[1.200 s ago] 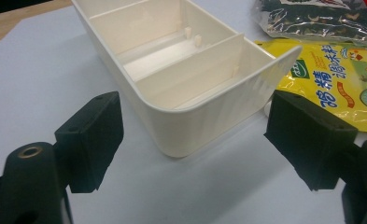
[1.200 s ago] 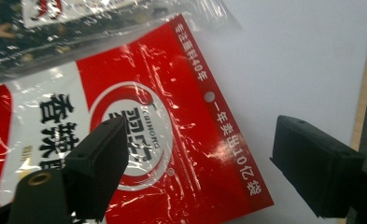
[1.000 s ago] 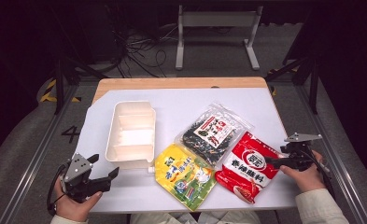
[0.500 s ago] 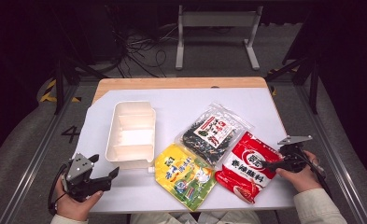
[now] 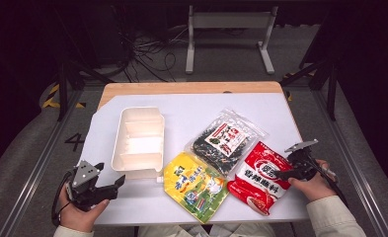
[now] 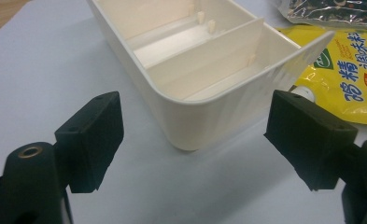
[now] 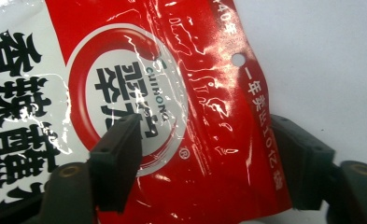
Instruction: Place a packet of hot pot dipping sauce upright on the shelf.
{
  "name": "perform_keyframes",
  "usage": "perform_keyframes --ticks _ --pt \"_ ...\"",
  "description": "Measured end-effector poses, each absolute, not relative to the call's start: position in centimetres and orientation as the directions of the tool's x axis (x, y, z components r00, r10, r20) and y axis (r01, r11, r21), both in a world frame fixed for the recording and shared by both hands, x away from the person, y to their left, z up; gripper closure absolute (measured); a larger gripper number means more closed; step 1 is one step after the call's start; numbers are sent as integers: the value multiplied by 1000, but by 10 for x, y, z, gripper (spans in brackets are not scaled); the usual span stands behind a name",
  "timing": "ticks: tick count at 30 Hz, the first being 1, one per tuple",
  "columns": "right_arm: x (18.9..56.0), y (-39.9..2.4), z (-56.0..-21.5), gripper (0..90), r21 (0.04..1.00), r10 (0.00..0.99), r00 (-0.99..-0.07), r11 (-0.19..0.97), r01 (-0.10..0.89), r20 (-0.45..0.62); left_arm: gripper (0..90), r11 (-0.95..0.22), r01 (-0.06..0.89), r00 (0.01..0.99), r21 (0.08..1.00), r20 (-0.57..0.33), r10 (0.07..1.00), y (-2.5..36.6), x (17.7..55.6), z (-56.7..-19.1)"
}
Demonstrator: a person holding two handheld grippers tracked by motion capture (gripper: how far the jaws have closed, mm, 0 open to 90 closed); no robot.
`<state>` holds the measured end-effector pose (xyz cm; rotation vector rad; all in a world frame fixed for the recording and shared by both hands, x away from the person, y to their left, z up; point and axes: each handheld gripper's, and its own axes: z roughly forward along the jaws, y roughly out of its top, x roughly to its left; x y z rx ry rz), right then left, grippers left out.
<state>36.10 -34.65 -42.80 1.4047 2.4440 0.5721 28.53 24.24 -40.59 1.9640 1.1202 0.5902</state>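
Right gripper [image 7: 204, 163] jaws wide, straddling red packet [image 5: 260, 175] edge on table [image 5: 181, 106], nothing held. Risk: slick film slips or crumples on closing. Left gripper [image 6: 195, 140] gaping, empty, near tray [image 6: 190, 60].

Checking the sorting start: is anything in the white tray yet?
No, the white tray has bare compartments, and the red, yellow and dark packets all lie on the table beside it.
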Motion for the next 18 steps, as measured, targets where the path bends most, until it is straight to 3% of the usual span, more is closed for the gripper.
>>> perform_keyframes --ticks 1,3,10,18 --pt "361 -346 -428 483 460 868 -496 454 763 -32 200 -301 499 502 813 12 865 242 285 -406" --pt "357 -341 -427 596 461 856 -516 475 750 -43 201 -301 499 502 813 12 865 242 286 -405" --pt "353 -339 -427 846 479 850 -526 459 748 6 208 -286 492 497 823 4 868 244 285 -401" --pt "352 -346 -422 880 502 844 -533 436 747 61 207 -257 471 496 844 -12 868 248 284 -393"
